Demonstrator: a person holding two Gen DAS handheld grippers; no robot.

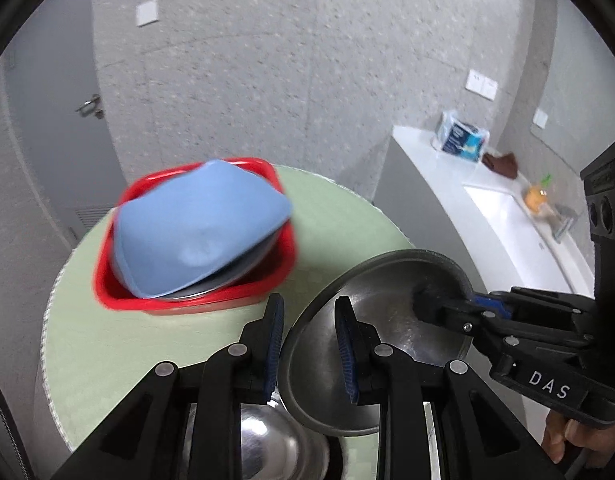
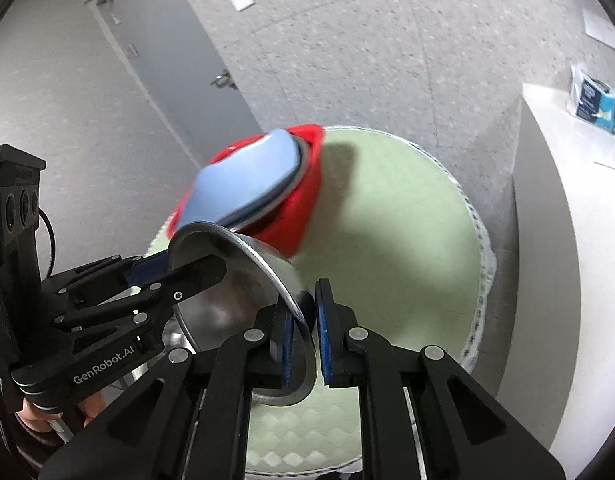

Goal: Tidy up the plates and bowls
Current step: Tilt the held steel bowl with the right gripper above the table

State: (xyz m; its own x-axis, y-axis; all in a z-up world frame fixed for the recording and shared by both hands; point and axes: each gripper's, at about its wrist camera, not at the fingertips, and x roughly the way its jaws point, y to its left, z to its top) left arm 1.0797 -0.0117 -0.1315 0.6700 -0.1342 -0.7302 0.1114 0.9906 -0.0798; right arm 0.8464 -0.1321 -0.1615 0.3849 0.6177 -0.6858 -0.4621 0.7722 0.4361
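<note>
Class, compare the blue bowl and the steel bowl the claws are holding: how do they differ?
The blue bowl is matte and lies upside down in the red tray; the steel bowl is shiny, tilted on edge and held above the table.
No claw touches the blue bowl; both claws grip the steel bowl's rim.
Both are rounded dishes.

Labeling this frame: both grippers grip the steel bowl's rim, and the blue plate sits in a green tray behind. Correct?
One error: the tray is red, not green; green is the round table. The left wrist view shows it. The rest stands: left gripper and right gripper both grip the steel bowl by its rim, blue plate behind.
</note>
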